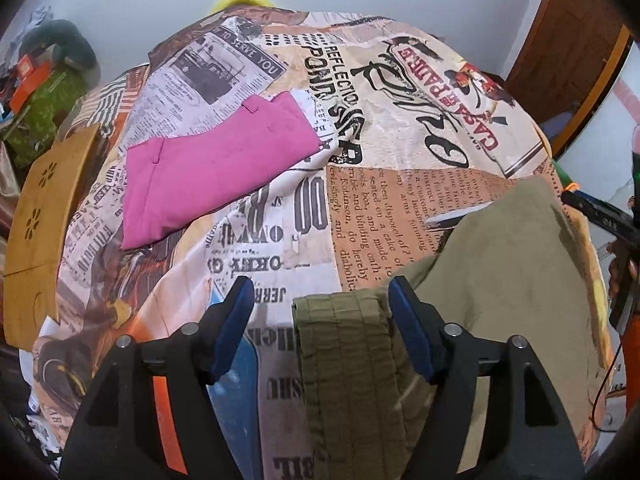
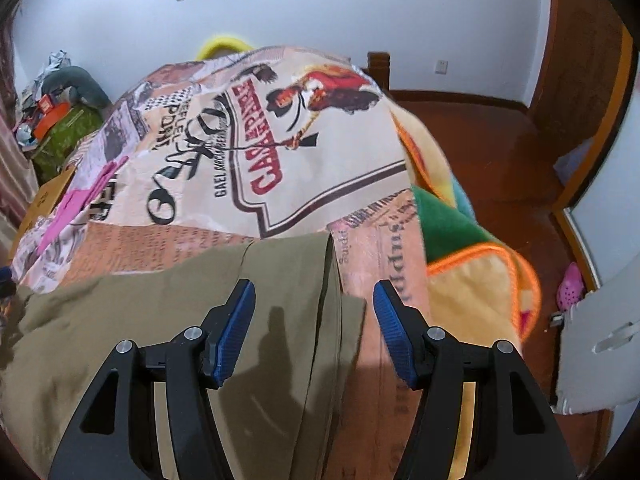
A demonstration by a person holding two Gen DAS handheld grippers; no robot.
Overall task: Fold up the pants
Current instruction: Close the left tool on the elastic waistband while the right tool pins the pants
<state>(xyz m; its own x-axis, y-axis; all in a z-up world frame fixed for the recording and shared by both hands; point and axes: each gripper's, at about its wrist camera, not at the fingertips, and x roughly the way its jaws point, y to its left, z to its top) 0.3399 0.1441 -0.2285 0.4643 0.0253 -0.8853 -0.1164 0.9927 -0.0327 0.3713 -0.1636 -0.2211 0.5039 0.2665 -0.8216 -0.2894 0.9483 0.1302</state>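
Under my left gripper [image 1: 322,300], fingers spread, the olive pants [image 1: 500,264] run rightward across the bed [image 1: 280,216], ribbed waistband [image 1: 340,332] nearest. Right gripper [image 2: 314,304] gapes over their hem edge; bed edge [image 2: 472,280] just beside. Farther off, folded pink pants [image 1: 208,168].

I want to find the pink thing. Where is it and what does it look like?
Look at the bed covered by the newspaper-print sheet. On its far left part, beyond the olive pants, lie folded pink pants. They are the only bright pink, neatly flat bundle there.
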